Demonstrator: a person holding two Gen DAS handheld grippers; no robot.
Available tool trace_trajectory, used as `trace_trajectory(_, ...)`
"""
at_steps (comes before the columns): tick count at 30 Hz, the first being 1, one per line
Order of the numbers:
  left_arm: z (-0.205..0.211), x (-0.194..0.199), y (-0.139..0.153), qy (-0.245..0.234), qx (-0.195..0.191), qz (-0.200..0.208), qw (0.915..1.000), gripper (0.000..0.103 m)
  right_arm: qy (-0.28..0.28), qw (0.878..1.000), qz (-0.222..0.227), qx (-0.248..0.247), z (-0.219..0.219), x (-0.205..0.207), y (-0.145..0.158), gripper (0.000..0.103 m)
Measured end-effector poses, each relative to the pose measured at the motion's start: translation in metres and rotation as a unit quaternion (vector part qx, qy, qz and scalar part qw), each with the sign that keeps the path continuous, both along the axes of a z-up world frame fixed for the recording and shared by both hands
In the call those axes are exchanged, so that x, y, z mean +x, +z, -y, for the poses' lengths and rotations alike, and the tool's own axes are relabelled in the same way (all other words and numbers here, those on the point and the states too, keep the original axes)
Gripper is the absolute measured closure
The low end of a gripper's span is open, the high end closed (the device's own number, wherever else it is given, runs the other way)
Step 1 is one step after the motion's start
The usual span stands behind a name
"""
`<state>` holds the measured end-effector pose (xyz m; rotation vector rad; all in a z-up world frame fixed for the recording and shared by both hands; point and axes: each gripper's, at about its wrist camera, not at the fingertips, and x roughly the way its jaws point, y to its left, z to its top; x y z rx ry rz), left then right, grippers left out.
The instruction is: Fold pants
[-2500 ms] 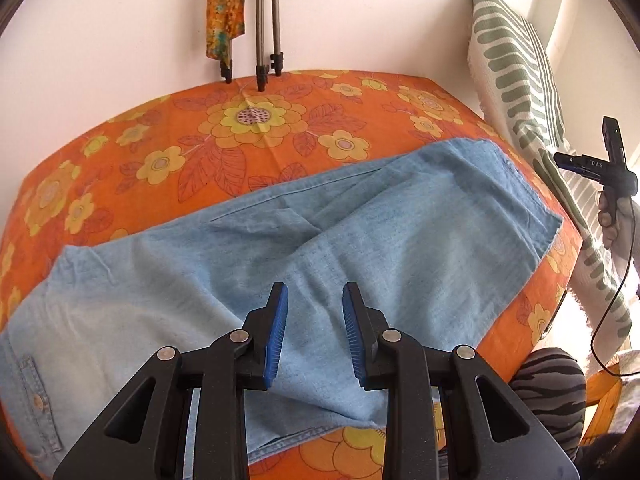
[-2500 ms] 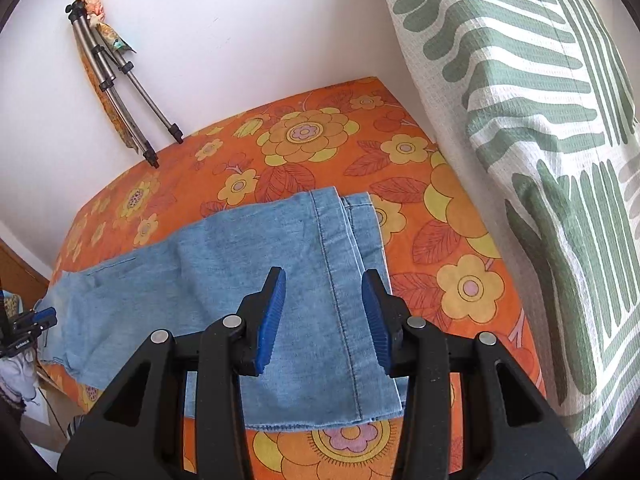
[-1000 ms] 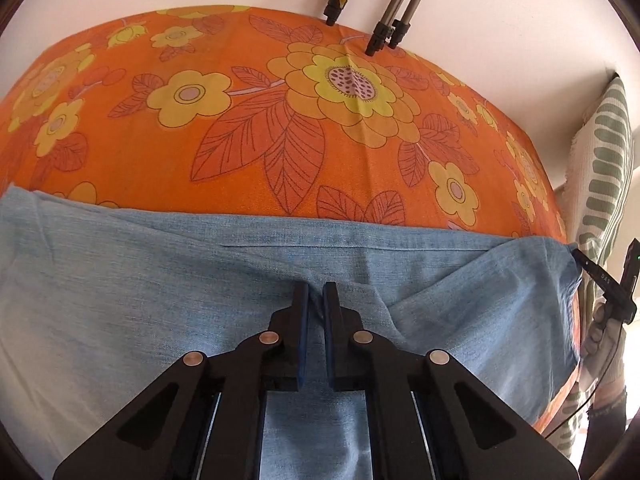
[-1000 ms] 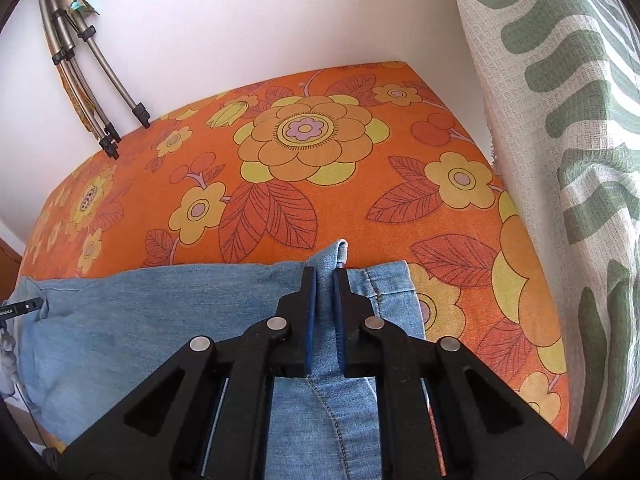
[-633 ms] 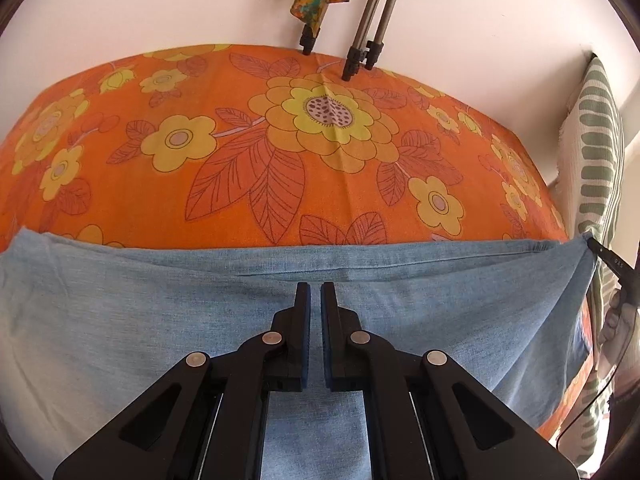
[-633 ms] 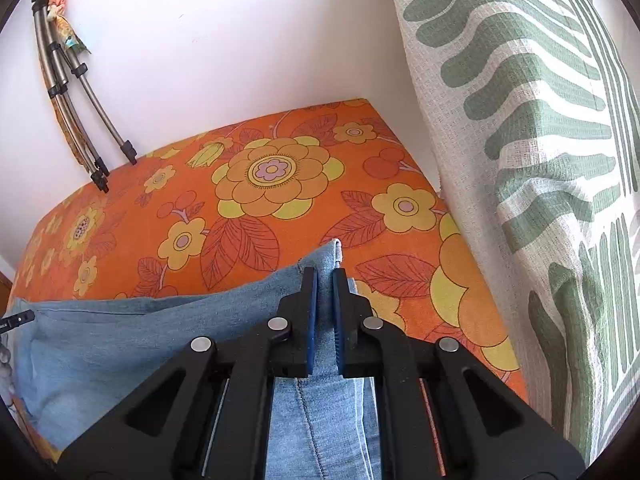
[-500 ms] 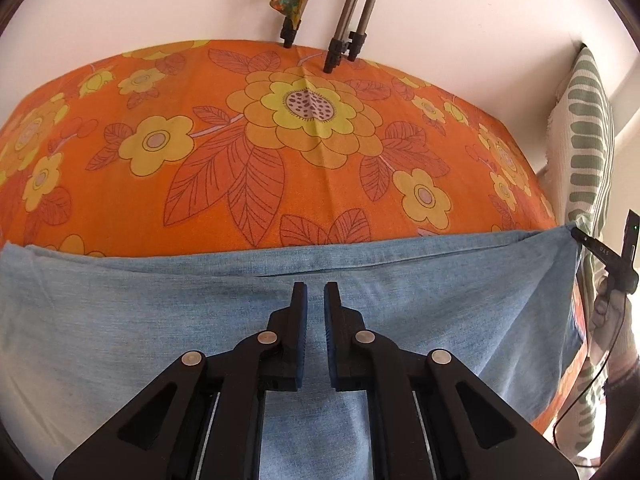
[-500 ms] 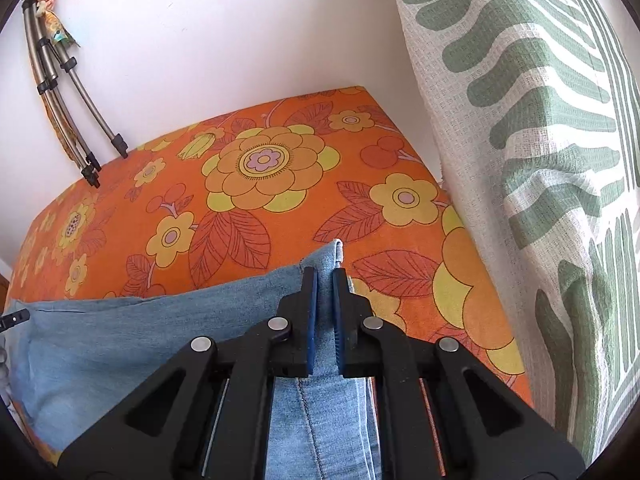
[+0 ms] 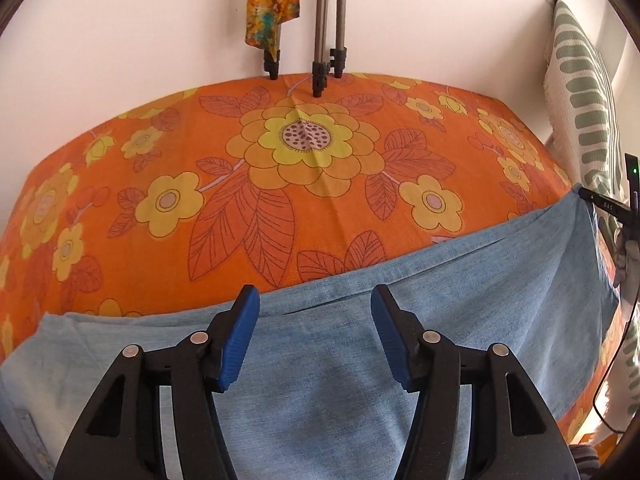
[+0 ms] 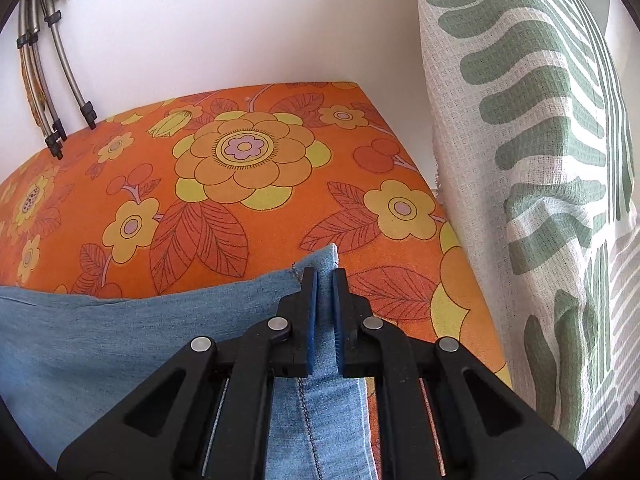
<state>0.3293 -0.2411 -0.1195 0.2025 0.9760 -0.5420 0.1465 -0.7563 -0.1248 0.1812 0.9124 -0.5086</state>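
Observation:
Light blue denim pants lie folded lengthwise across the near part of an orange flowered bed cover. In the left wrist view my left gripper hovers over the folded top edge, its jaws opening, blue pads apart with no cloth pinched between them. In the right wrist view my right gripper is shut on the pants at the hem corner, a tip of denim poking out past the pads. That gripper also shows at the far right of the left wrist view, as the right gripper holding the cloth's corner.
A folded tripod and a patterned cloth strip lean on the white wall behind the bed. A green-and-white leaf-print cushion stands along the bed's right side. A hand and a cable hang at the right.
My left gripper has let go of the pants' top edge and its jaws have spread wide, lifting slightly. My right gripper stays shut on the hem corner.

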Motion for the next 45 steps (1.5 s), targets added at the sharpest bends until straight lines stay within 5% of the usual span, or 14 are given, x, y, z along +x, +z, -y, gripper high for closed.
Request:
trace_trajectory(7,-0.018,0.000,-0.001,-0.019,0.010,-0.013,0.9997,0.046,0.005,0.999,-0.022,0.036,0.009,0.006,-0.006,0.093)
trace_trajectory(11,-0.011,-0.011,-0.003,-0.042,0.026,-0.001,0.9987,0.046,-0.004,0.998,-0.002,0.055,0.017,-0.009,0.007,0.057)
trace_trajectory(18,0.000,-0.016,-0.008,-0.069,0.032,0.005,0.9971,0.046,0.006,0.995,0.036,0.092,0.017,-0.052,0.042,0.057)
trace_trajectory(27,0.002,-0.023,-0.014,-0.081,0.045,0.015,0.9956,0.051,0.165,0.978,0.041,0.125,-0.082,-0.017,0.070,0.057)
trace_trajectory(32,0.002,-0.025,-0.015,-0.092,0.064,0.025,0.9934,0.053,0.283,0.951,0.024,0.126,-0.176,0.030,0.060,0.057)
trace_trajectory(40,-0.035,-0.029,-0.006,-0.069,0.053,0.017,0.9960,0.053,0.488,0.868,-0.030,0.088,-0.330,0.101,0.029,0.057)
trace_trajectory(45,-0.071,-0.058,-0.002,-0.066,0.055,0.019,0.9961,0.053,0.541,0.835,-0.066,0.069,-0.375,0.129,0.007,0.059)
